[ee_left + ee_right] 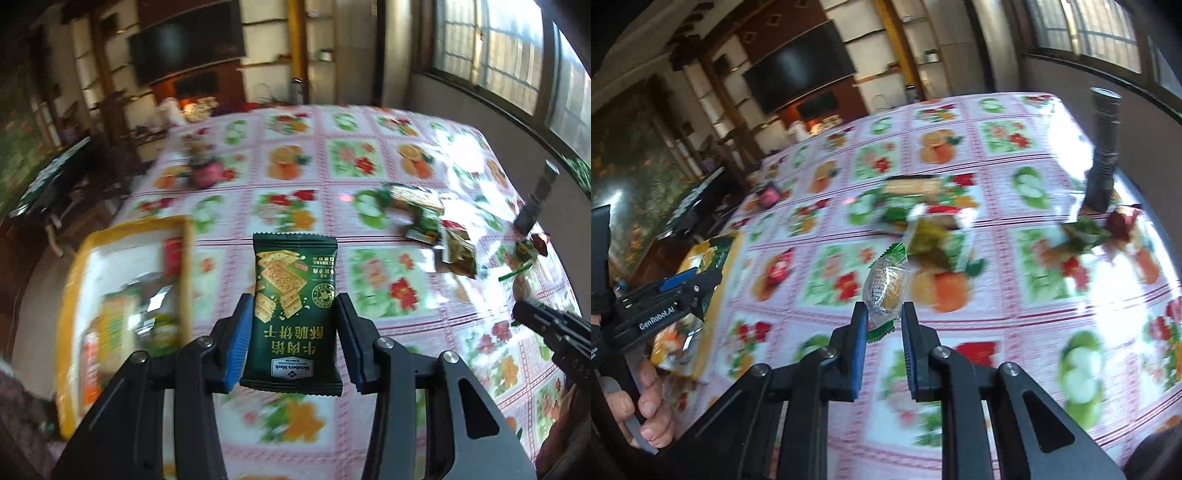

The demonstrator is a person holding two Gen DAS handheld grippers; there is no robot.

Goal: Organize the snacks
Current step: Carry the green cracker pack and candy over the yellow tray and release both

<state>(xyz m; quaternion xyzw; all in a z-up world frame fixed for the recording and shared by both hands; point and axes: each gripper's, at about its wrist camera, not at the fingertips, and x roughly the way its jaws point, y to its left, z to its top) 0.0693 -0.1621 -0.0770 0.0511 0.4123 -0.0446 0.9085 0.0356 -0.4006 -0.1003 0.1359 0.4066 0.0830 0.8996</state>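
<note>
The left gripper (294,341) is seen nearest in its own view, and a dark green cracker packet (293,317) is held between its blue pads (240,343). The jaws are closed onto the two long sides of the packet, which stands upright and upside down to the camera, lifted above the tablecloth (388,177). To the left of this packet, a yellow-rimmed tray (75,280) is placed at the table edge, and some blurred snack packs are seen inside it.

In the right wrist view, the right gripper (884,347) is closed narrowly on the lower end of a small clear-wrapped pastry (886,286) with green crimped ends. The pastry sticks up and forward from the fingertips and is tilted a little to the right. It is also carried above the cloth.

Further out, a loose group of snack packets (436,229) is spread on the right part of the table, well apart from the tray. A dark flashlight (1103,147) is standing upright near the right table edge. A small pink object (207,173) is seen far on the left side, but it is too blurred to be named.
</note>
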